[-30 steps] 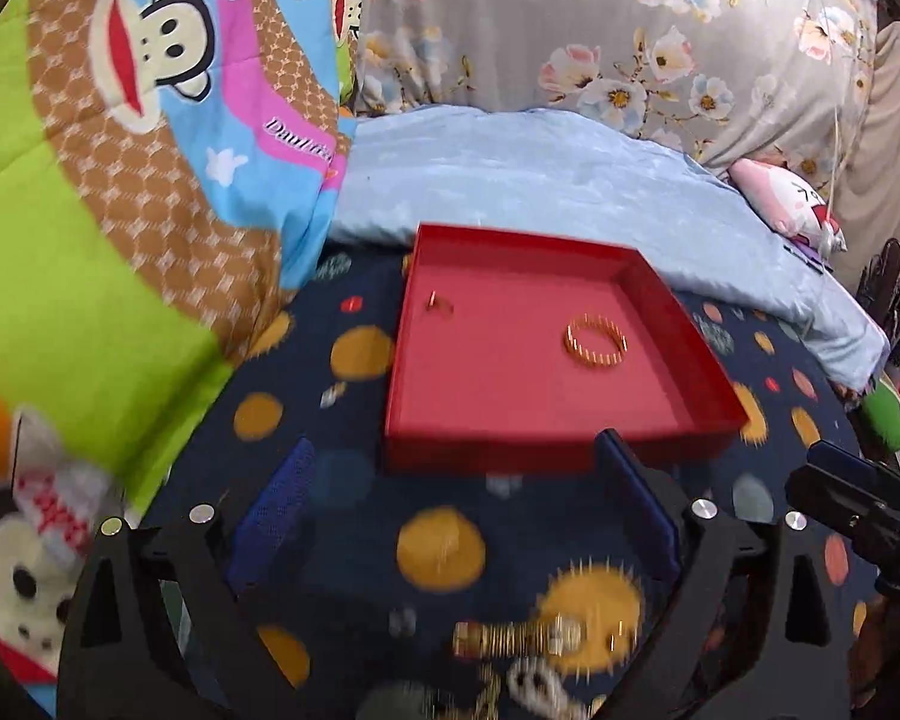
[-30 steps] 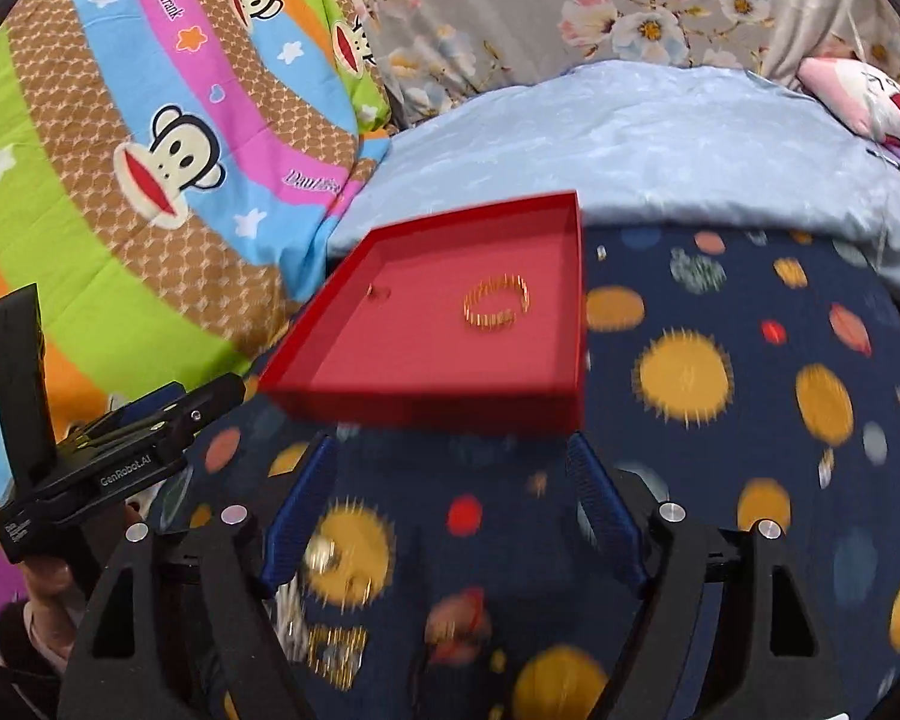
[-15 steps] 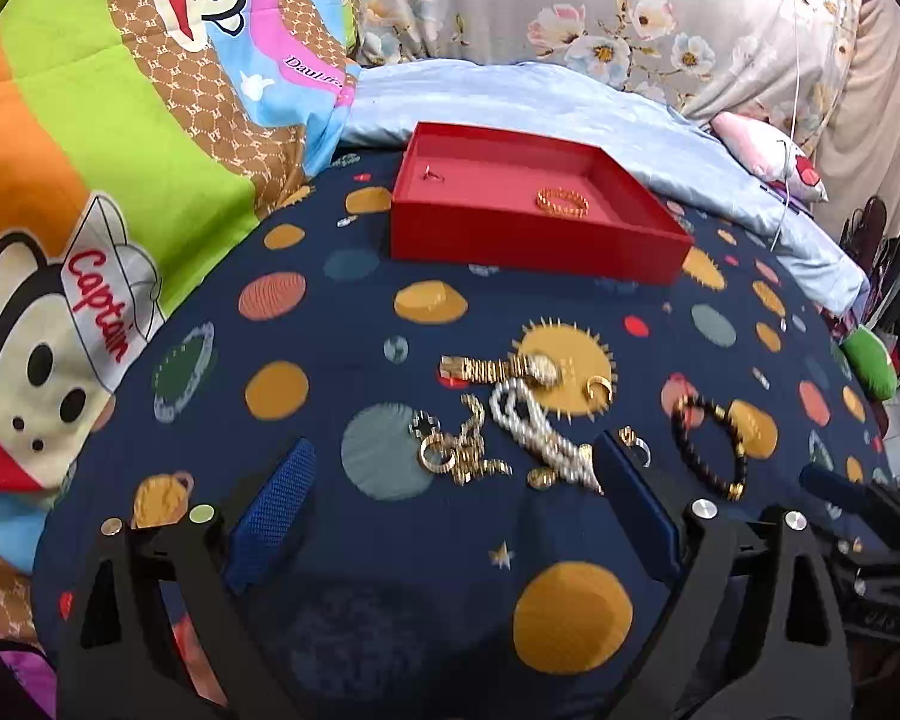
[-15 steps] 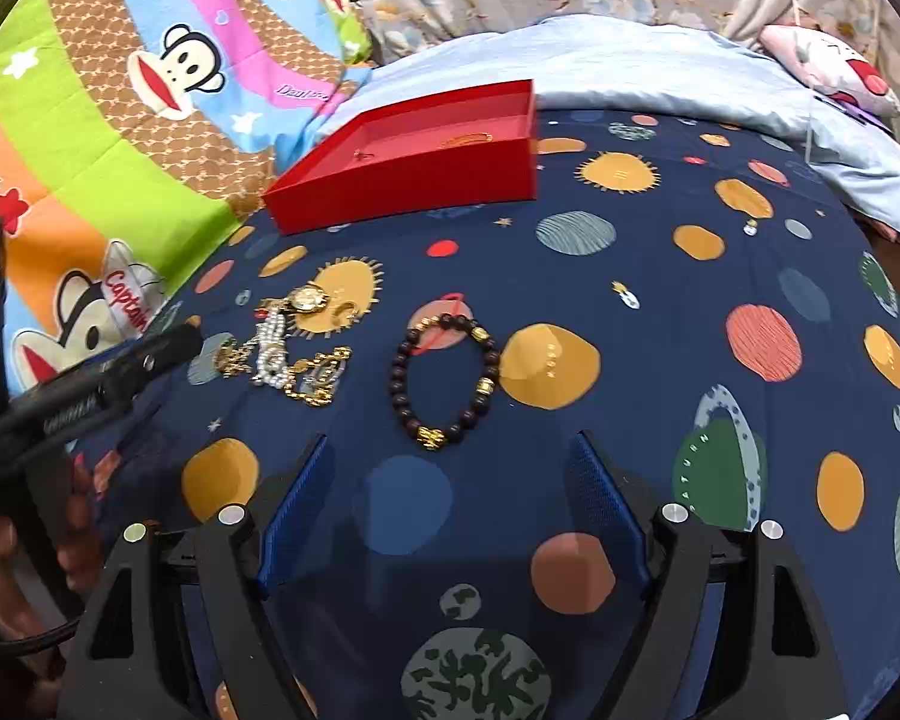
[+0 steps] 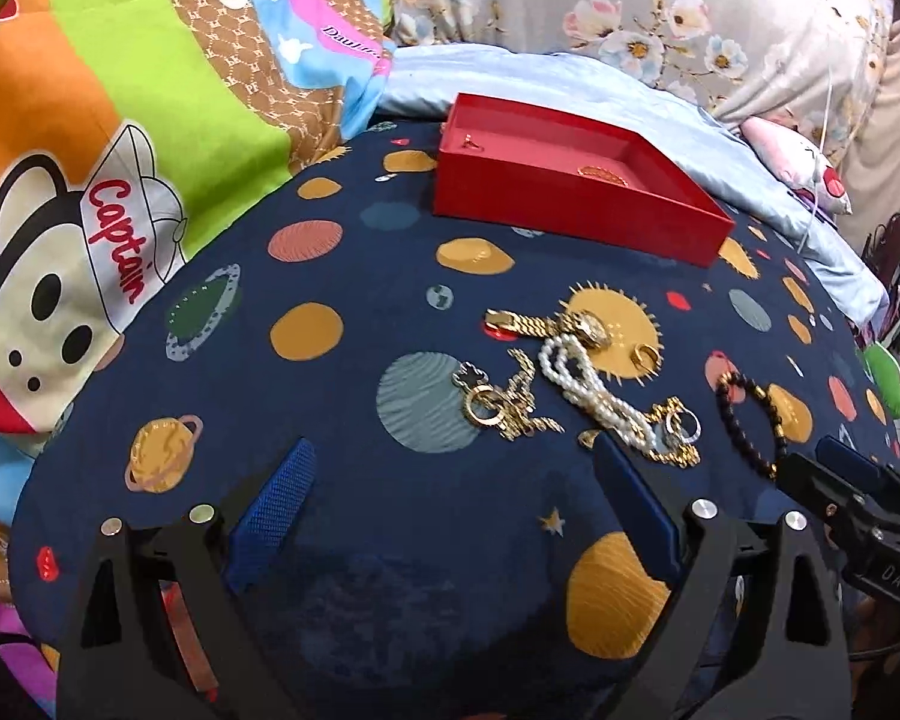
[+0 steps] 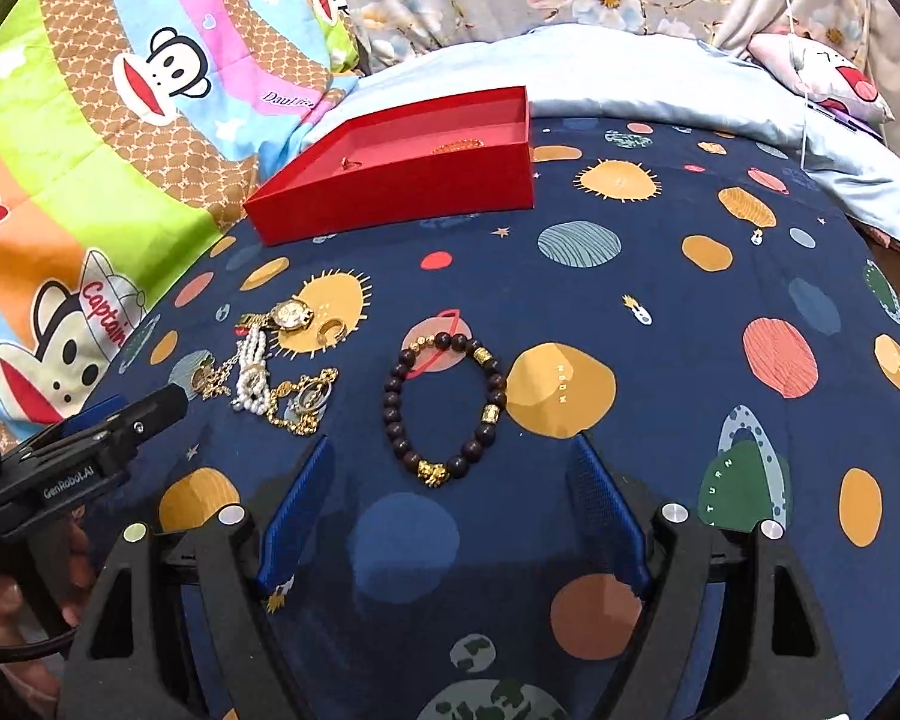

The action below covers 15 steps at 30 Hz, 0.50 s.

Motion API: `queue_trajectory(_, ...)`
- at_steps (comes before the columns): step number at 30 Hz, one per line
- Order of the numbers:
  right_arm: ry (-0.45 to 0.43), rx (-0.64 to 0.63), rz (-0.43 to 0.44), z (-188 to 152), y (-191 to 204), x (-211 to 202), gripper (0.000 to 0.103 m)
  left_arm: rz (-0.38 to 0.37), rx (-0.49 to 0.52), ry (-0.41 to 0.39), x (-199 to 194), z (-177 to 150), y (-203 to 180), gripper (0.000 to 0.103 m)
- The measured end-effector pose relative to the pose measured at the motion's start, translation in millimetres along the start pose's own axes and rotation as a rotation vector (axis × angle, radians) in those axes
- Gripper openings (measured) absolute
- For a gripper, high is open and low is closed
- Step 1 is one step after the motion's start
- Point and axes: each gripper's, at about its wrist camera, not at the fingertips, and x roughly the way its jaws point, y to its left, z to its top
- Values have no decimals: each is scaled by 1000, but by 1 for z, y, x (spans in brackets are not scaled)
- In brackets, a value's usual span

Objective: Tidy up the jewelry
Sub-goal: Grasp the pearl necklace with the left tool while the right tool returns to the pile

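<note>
A red tray (image 5: 576, 213) (image 6: 402, 195) lies at the far side of the dark planet-print sheet, with a gold bangle (image 5: 601, 173) and a small ring (image 5: 469, 143) inside. A jewelry pile lies nearer: gold watch (image 5: 591, 327) (image 6: 291, 315), pearl bracelet (image 5: 594, 390) (image 6: 252, 369), gold chains (image 5: 504, 405). A dark bead bracelet (image 6: 444, 405) (image 5: 747, 420) lies apart to the right. My left gripper (image 5: 450, 492) is open and empty, short of the pile. My right gripper (image 6: 450, 480) is open and empty, just before the bead bracelet.
A bright monkey-print quilt (image 5: 90, 150) rises on the left. A pale blue blanket (image 6: 660, 72) and floral pillows (image 5: 660, 18) lie behind the tray. The left gripper's body (image 6: 84, 462) shows in the right wrist view, the right gripper's (image 5: 858, 510) in the left.
Both grippers pulled back from the red tray toward me. The jewelry pile and bead bracelet came into view and now lie just ahead of the open fingers.
</note>
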Motion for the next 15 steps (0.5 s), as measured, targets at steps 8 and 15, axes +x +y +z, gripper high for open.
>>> queue_trajectory(8,3,26,3,1,-5,2,78,-45,-15,9,3,12,-3,85)
queue_trajectory(15,-11,42,-6,1,-7,-1,78,-122,39,34,5,18,-35,64)
